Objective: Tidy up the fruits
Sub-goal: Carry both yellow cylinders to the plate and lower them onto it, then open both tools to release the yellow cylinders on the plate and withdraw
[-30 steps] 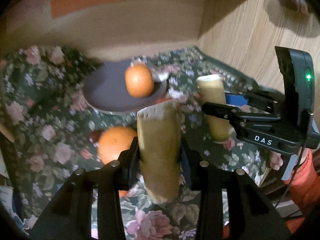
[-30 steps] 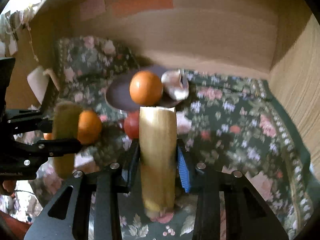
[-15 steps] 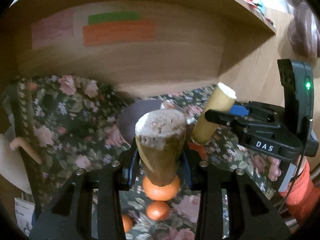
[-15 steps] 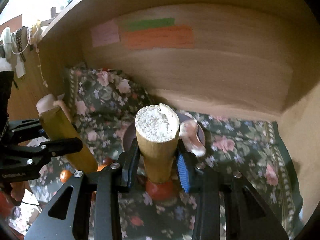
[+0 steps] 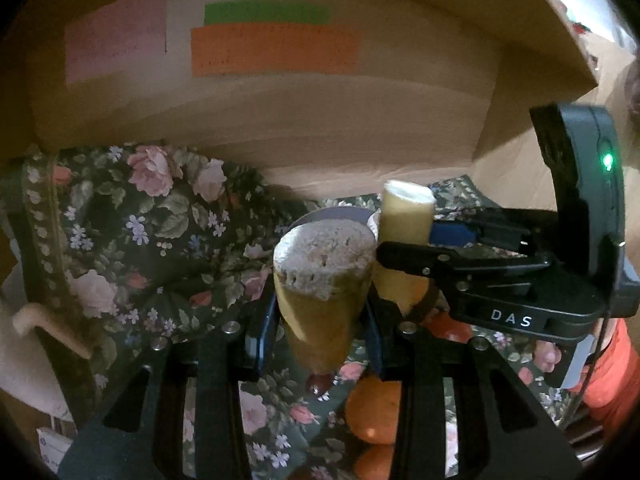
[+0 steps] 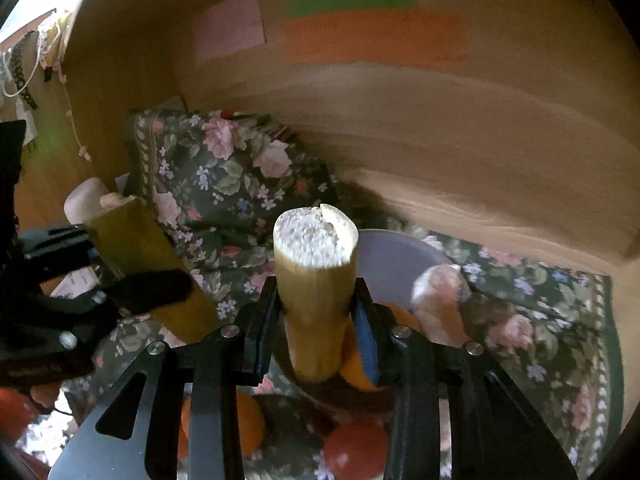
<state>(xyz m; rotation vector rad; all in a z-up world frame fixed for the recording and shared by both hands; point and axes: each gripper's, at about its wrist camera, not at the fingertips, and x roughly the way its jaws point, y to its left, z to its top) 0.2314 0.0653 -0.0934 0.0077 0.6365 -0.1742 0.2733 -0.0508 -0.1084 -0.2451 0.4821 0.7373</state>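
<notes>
My left gripper [image 5: 322, 312] is shut on a cut yellow-green banana piece [image 5: 322, 280], its pale cut face up. My right gripper [image 6: 316, 312] is shut on a second banana piece [image 6: 314, 276]. Each gripper shows in the other view: the right one [image 5: 404, 240] with its piece [image 5: 404, 220], the left one [image 6: 132, 264] with its piece [image 6: 132, 240]. A grey plate [image 6: 392, 264] lies behind the right piece; an orange [image 6: 356, 372] is partly hidden beside it. Two oranges [image 5: 374, 412] and a small dark red fruit [image 5: 318, 384] lie below the left gripper.
A floral cloth [image 5: 160, 232] covers the shelf floor and bunches up at the left. Wooden walls [image 6: 460, 152] close the back and sides, with coloured paper strips [image 5: 272, 48]. A pale pinkish object [image 6: 440, 292] sits by the plate. A red fruit [image 6: 354, 452] and an orange [image 6: 248, 424] lie below.
Both grippers have tilted upward and risen with their banana pieces; the back wall fills more of each view and the fruits on the cloth have dropped toward the bottom.
</notes>
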